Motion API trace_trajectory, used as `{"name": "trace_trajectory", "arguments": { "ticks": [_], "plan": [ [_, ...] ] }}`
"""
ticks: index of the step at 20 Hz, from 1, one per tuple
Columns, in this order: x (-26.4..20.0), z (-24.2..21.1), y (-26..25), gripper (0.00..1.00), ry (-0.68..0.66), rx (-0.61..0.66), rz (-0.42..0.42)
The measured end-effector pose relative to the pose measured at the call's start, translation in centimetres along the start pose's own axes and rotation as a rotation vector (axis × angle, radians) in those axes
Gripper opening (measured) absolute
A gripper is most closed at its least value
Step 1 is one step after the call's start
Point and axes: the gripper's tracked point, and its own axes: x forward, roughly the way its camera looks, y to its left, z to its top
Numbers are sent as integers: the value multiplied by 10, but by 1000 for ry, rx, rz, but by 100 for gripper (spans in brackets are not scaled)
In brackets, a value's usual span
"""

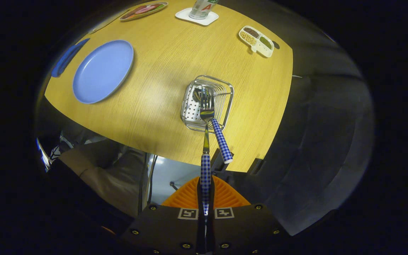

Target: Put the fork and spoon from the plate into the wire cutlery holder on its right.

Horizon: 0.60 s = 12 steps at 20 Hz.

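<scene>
Your gripper (205, 191) is clamped on the spoon's (205, 166) checked handle, its bowl at the mouth of the wire holder (225, 88) just ahead of the fingers, where the fork (221, 141) leans, so a crooked release could knock that jutting fork or tip the holder.

A wooden worktop (161, 71) carries a divided snack dish (257, 41), a white coaster (186, 16) under a glass (201, 9), and a picture plate (143, 10).
</scene>
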Motion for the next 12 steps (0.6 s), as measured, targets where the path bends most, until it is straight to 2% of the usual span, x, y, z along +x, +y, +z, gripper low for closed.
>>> {"name": "trace_trajectory", "arguments": {
  "ticks": [12],
  "plan": [
    [16,15,-9,2,182,-156,-19]
  ]
}}
